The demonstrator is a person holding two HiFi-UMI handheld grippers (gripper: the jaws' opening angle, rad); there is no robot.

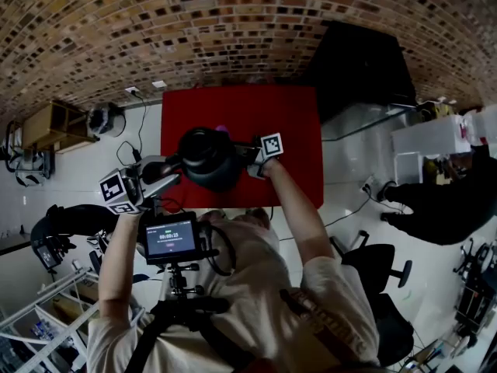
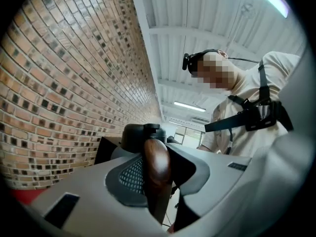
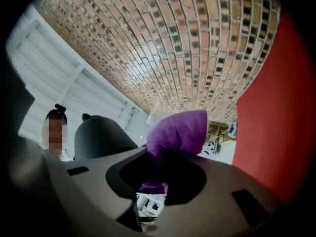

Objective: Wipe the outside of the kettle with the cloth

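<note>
Brick wall (image 1: 233, 22) curves across the back, with a red table (image 1: 295, 123) set against it on a pale floor (image 1: 349, 177). Around the table stand a black cabinet (image 1: 361, 61) at the far right corner, a black chair (image 1: 373, 264) nearer on the right and a wooden shelf (image 1: 50, 123) far left; cables (image 1: 140, 130) trail across the floor.

The black kettle (image 1: 208, 158) sits over the table's near half, between the two grippers – whether its base rests on the red top cannot be told. The left gripper (image 1: 172, 165) comes in from the left, its jaws clamped on the kettle's brown handle (image 2: 155, 157); the dark kettle body rises just behind. The right gripper (image 1: 252, 160) is just beside the kettle's right side, jaws closed on a purple cloth (image 3: 177, 132) that bunches out past them. Contact between cloth and kettle cannot be made out.

A screen (image 1: 171, 239) on the person's (image 1: 256, 286) chest rig blocks the table's near edge – the arms reach past it on either side.
</note>
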